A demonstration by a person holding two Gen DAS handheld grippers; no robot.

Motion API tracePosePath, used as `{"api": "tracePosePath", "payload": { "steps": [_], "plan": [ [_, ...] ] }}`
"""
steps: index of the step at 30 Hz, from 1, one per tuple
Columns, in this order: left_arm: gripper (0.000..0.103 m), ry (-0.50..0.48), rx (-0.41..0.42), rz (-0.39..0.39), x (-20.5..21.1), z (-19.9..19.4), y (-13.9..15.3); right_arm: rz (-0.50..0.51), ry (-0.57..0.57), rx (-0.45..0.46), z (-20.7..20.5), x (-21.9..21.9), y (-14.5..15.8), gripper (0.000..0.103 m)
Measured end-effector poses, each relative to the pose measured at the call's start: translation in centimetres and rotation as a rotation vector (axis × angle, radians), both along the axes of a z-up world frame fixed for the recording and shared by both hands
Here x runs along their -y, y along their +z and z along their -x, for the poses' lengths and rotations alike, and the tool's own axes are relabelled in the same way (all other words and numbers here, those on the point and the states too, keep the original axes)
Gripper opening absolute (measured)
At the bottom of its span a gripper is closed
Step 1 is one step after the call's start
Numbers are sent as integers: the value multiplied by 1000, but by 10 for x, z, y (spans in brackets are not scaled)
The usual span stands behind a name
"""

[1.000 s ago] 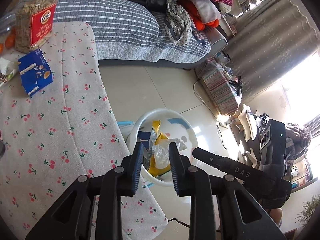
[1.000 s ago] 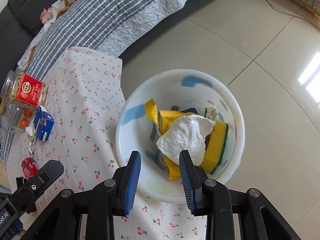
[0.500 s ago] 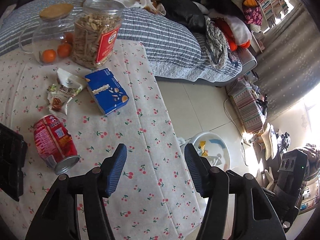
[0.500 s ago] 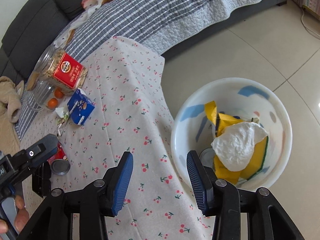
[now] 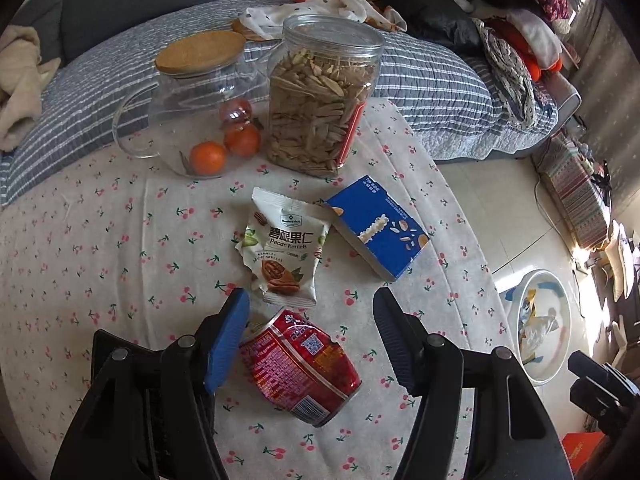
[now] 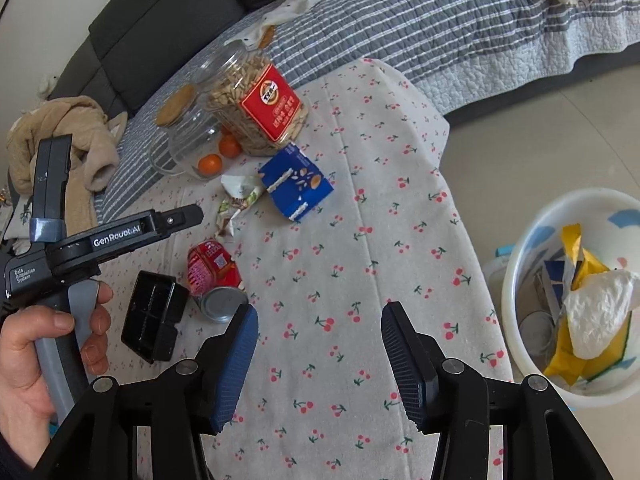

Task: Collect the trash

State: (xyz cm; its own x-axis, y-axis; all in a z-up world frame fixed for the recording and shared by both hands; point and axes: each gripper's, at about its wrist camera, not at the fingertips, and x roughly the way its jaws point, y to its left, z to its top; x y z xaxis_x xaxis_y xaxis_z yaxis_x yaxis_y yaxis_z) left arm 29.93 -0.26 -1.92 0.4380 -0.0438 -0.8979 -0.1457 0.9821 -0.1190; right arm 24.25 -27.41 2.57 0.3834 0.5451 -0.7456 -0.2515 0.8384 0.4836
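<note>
A crushed red can (image 5: 298, 364) lies on its side on the cherry-print tablecloth (image 5: 100, 248), between the fingers of my open left gripper (image 5: 310, 344). A white pecan snack wrapper (image 5: 282, 254) lies just beyond it, and a blue box (image 5: 376, 226) to its right. In the right wrist view the can (image 6: 212, 274), wrapper (image 6: 236, 200) and blue box (image 6: 296, 186) lie ahead on the left. My right gripper (image 6: 318, 356) is open and empty above the cloth. The white bin (image 6: 516, 276) on the floor at right holds yellow wrappers and white paper.
A nut jar (image 5: 324, 100) and a glass jug (image 5: 192, 108) with oranges stand at the table's far side. A striped bed (image 5: 432, 76) lies behind. A black tray (image 6: 154, 316) sits near the can. The bin (image 5: 560, 300) shows on the floor at right.
Both grippers have swung away from the bin to the table and opened wider. My left gripper has come down around the red can.
</note>
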Motion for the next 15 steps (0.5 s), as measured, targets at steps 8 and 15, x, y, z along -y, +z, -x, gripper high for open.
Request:
{"api": "tracePosePath", "payload": {
  "steps": [8,15],
  "plan": [
    [67,-66,-67,-78,12,-29,-39,-13,-12,-62,-24,-26,-14,57],
    [19,-75,-118,-106,10,-41,-62,116,13,-19,-43,-55,-26,57]
  ]
}}
